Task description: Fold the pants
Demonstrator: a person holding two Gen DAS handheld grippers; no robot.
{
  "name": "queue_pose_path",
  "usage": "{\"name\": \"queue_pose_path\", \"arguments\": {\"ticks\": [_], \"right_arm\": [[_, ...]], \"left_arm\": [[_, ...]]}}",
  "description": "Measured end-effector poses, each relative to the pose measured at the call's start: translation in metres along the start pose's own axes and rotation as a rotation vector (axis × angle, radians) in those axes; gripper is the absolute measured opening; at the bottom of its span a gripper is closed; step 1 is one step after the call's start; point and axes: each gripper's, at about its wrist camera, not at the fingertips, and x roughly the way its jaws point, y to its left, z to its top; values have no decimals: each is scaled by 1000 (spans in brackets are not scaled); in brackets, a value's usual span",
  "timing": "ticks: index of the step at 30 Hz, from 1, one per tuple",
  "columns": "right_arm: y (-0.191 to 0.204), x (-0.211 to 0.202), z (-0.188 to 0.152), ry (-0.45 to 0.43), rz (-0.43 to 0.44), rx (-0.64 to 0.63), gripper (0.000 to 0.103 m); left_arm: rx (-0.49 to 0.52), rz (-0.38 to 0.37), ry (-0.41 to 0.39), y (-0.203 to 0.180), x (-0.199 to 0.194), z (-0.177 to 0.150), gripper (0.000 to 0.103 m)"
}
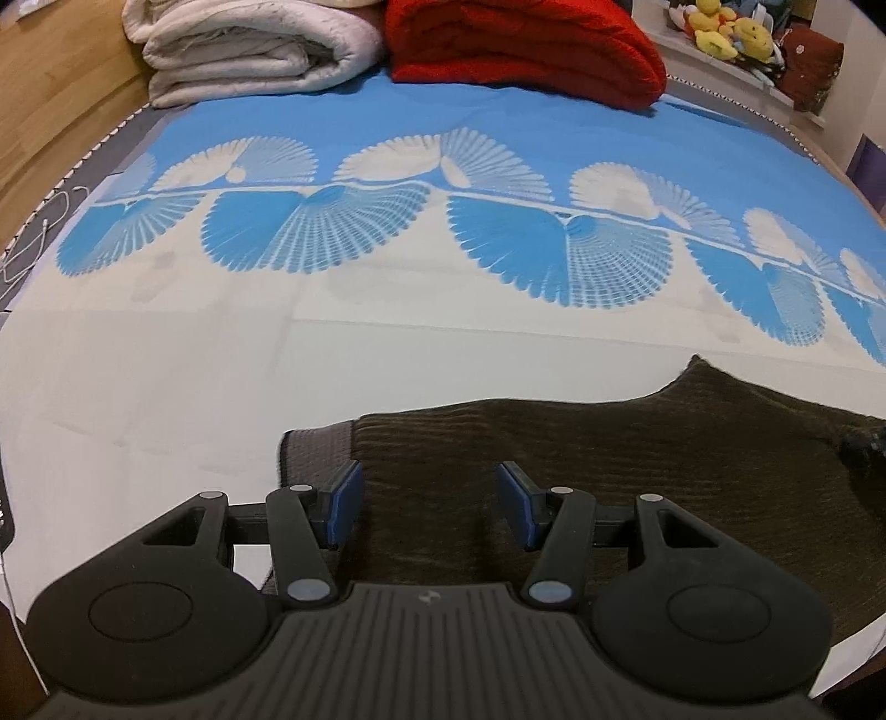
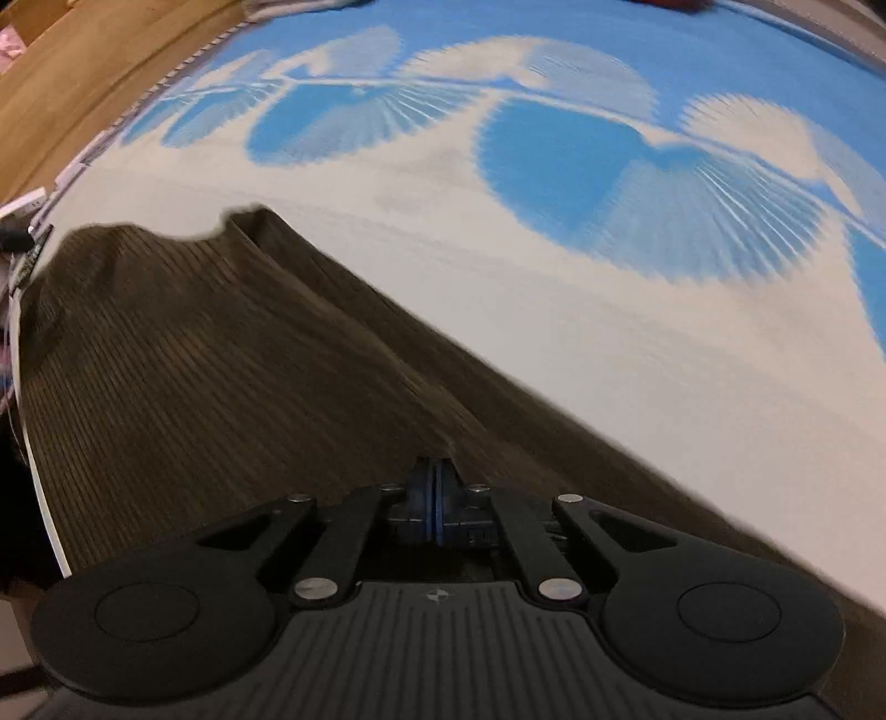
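Dark brown corduroy pants (image 1: 609, 459) lie on a white and blue bed sheet (image 1: 166, 376). My left gripper (image 1: 429, 498) is open, its blue pads hovering over the pants near their ribbed waistband edge (image 1: 315, 448). In the right wrist view the pants (image 2: 194, 343) stretch away to the upper left, with a raised fold running up from my right gripper (image 2: 433, 487). That gripper is shut on the pants fabric. The right view is blurred by motion.
A folded white blanket (image 1: 249, 50) and a red blanket (image 1: 526, 50) sit at the bed's far end. Yellow plush toys (image 1: 725, 30) are on a shelf at the far right. A wooden frame (image 1: 50, 111) borders the bed's left side.
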Motion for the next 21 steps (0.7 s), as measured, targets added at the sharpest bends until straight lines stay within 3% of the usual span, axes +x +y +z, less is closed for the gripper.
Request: {"name": "queue_pose_path", "arguments": {"ticks": [5,8,10,13,15,17,21], "right_arm": [[-42,-37,-45,-40,-117,96,0],[-69,-62,-74,-59,-265,177,0],[-93,-82,-100,-68,-415,274,0],[-131,-117,-148,-56,-640,483,21],[-149,-146,-180,-67,-781,625,22],[-163,-185,-217,-187,-801,814,23],[-168,-246,-299,-476,-670,1195,36]], "left_arm": [[48,-25,-3,-26,1,5,59],[76,-44,-10,-46,2,9,59],[92,-62,-17,-60,1,12,59],[120,-85,-23,-80,-1,13,59],[145,-101,-34,-93,-4,12,59],[165,-116,-43,-104,-8,10,59],[205,-145,-65,-123,-16,7,59]]}}
